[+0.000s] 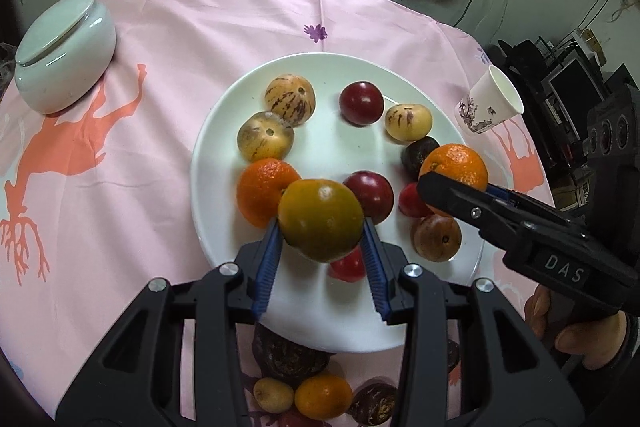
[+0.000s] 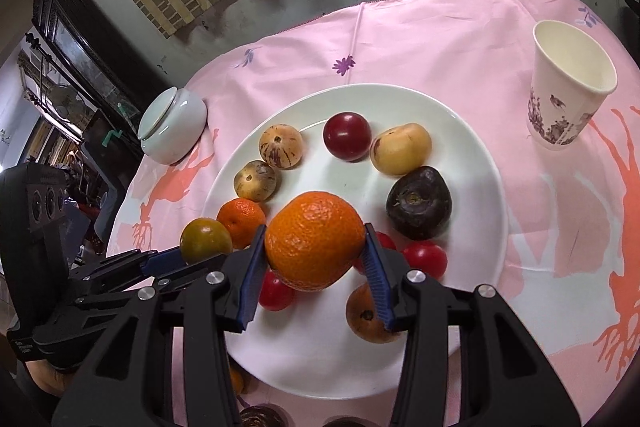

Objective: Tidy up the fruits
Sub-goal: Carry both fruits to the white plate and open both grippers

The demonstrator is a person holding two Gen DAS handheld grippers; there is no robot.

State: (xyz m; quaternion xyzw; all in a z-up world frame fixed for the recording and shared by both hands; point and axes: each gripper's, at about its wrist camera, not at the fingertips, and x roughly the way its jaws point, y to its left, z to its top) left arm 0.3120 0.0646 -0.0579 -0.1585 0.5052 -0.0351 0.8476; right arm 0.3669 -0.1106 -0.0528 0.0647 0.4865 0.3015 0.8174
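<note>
The left gripper [image 1: 322,227] pinches a greenish-orange citrus, perhaps a tangerine [image 1: 320,219]; the right gripper [image 2: 316,247] pinches an orange [image 2: 315,239] over the white plate [image 2: 472,163].

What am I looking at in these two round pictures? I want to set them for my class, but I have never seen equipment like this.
A person holds a hand-held gripper in each hand; no robot arm is involved. Each gripper carries a wide-angle camera looking along its jaws, hence the round pictures. One picture comes from the left gripper, which is shut on a greenish-orange citrus fruit. The other comes from the right gripper, shut on an orange. Below them a white plate holds mixed fruits on a pink tablecloth. A lidded ceramic jar and a paper cup stand beside the plate. A few more fruits lie off the plate, near its closest edge.
</note>
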